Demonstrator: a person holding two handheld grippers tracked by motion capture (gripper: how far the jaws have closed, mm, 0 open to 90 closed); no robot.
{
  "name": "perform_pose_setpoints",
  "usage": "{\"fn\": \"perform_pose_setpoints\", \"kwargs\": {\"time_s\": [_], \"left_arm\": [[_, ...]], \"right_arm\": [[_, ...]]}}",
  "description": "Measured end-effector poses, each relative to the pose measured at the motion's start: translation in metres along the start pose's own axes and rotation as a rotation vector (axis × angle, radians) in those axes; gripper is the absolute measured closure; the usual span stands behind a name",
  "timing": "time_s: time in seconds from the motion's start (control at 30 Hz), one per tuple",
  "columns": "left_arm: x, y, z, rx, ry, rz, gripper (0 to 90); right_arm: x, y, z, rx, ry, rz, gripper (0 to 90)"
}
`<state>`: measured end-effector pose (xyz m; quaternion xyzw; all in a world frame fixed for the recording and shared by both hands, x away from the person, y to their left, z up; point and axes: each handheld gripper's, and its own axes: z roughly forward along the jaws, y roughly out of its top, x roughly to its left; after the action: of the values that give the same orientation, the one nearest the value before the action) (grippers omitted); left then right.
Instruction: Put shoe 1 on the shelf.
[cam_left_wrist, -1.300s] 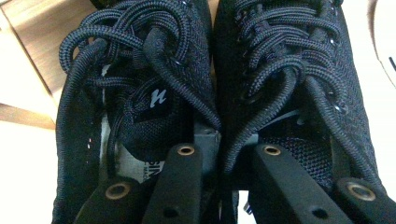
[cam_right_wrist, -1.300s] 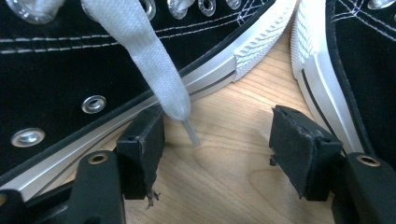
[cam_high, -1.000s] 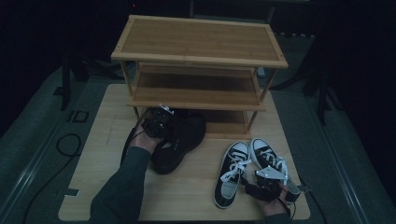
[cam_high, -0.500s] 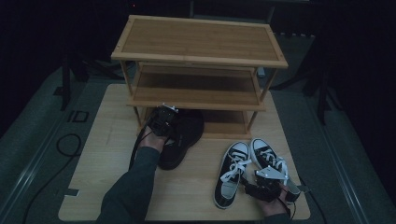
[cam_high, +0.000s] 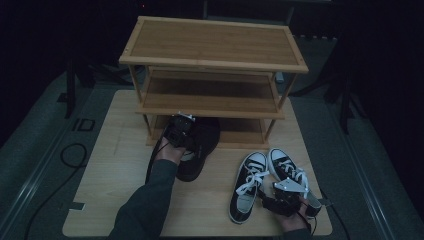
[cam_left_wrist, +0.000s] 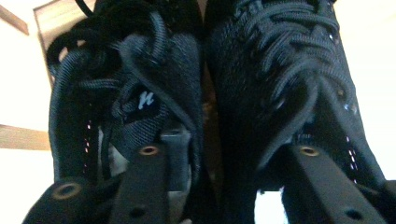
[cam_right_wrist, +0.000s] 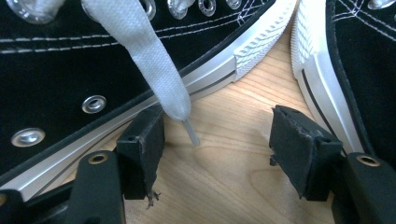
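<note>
High view: left gripper (cam_high: 181, 131) grasping black shoes (cam_high: 197, 150) at rack edge (cam_high: 210, 145); right gripper (cam_high: 286, 200) released.

- A pair of black knit shoes (cam_high: 197, 145) with black laces lies side by side on the wooden table, toes under the lowest shelf, heels toward the person. In the left gripper view the left shoe (cam_left_wrist: 126, 93) shows a small white mark on its tongue, and the right shoe (cam_left_wrist: 285, 79) touches it.
- A pair of black canvas sneakers (cam_high: 265, 177) with white laces, white soles and metal eyelets lies on the table, heels close together, toes spread apart.
</note>
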<state>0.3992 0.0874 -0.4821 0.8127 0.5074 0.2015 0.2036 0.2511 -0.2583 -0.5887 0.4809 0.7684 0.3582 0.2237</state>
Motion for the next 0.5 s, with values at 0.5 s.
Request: {"fn": "perform_pose_setpoints", "kwargs": {"time_s": [0.5], "left_arm": [[0.008,-0.013,-0.041,-0.071,-0.047,0.065,51.3]], "right_arm": [[0.0,0.0,0.0,-0.001,0.0,0.0,35.3]]}}
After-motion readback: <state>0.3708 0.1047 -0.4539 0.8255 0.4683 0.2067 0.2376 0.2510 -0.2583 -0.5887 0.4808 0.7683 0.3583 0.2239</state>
